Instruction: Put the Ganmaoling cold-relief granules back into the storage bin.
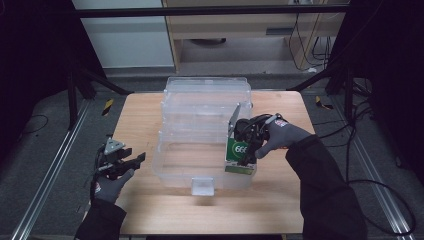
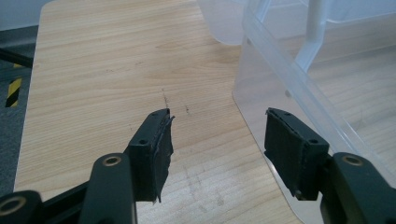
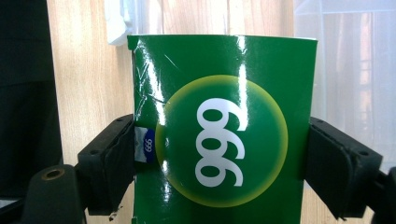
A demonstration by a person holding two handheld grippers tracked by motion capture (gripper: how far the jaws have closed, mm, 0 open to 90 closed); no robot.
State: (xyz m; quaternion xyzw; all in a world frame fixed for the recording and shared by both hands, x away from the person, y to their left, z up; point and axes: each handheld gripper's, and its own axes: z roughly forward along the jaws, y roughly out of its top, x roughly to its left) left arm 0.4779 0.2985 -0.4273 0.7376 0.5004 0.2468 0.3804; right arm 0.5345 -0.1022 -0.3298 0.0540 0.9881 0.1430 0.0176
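Note:
A green carton (image 1: 239, 152) with a white "999" on a yellow-green disc hangs at the near right corner of a clear plastic bin (image 1: 162, 150). My right gripper (image 1: 246, 150) is shut on the carton. In the right gripper view both pads press its two sides, and the carton (image 3: 224, 140) stands upright between them in my right gripper (image 3: 223, 170). My left gripper (image 1: 136, 160) hovers low over the table, left of the bin, open with nothing between its fingers. In the left gripper view my left gripper (image 2: 217, 140) points past the bin's wall (image 2: 289, 79).
The bin stands mid-table on the wooden table (image 1: 140, 115). Its clear lid (image 1: 207, 92) lies open behind it, and a latch (image 1: 202, 185) sticks out at the front. Bare wood lies left of and in front of the bin. Black frame rails and cables surround the table.

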